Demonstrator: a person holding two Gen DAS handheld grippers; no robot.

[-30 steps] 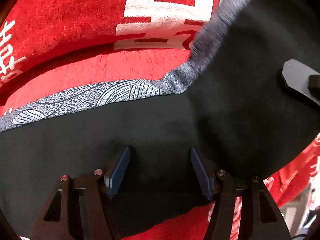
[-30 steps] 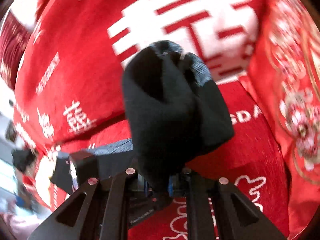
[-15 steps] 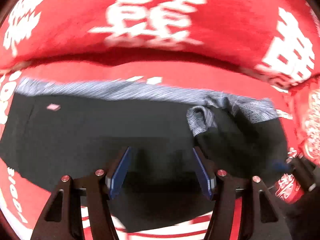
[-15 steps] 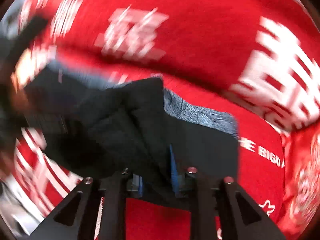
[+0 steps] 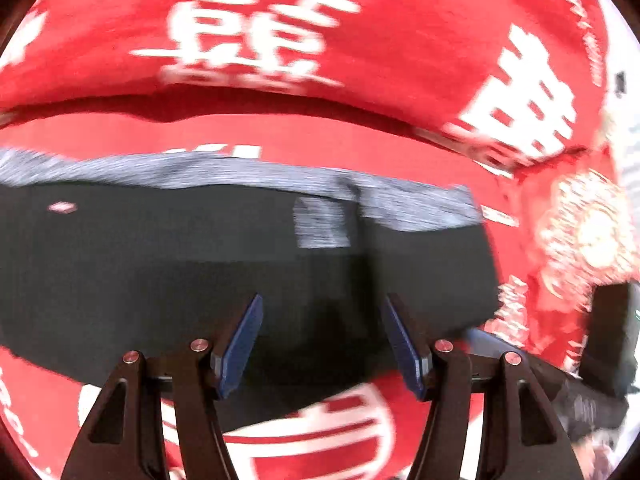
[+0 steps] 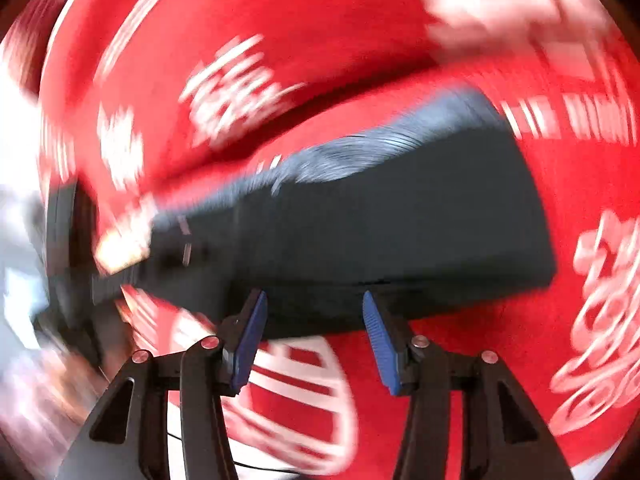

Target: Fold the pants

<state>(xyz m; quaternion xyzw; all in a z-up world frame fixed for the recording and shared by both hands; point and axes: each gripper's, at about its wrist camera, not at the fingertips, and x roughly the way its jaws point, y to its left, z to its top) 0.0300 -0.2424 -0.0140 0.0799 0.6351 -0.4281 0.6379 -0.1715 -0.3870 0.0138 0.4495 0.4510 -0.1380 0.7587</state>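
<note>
The black pants (image 5: pixel 200 272) lie flat across a red bedspread, folded over at their right end, with a grey patterned band (image 5: pixel 408 204) along the far edge. My left gripper (image 5: pixel 320 340) hovers open over the near part of the pants, its blue pads apart and pressing nothing. In the blurred right wrist view the folded pants (image 6: pixel 400 232) lie just beyond my right gripper (image 6: pixel 314 336). Its jaws are opening, the near hem of the pants sits at the fingertips, and no cloth is pinched. The right gripper's dark body (image 5: pixel 608 336) shows at the right edge of the left wrist view.
The red bedspread (image 5: pixel 360 60) with large white characters covers everything under the pants. A raised red fold or pillow (image 5: pixel 280 92) runs behind them. At the right lies a red and gold embroidered patch (image 5: pixel 580 240). A bright blurred area (image 6: pixel 20 280) lies beyond the bed's left edge.
The right gripper held a bunched end of the pants, carried it over the rest and let go; the cloth now lies folded flat. The left gripper's view swept sideways along the pants, jaws unchanged.
</note>
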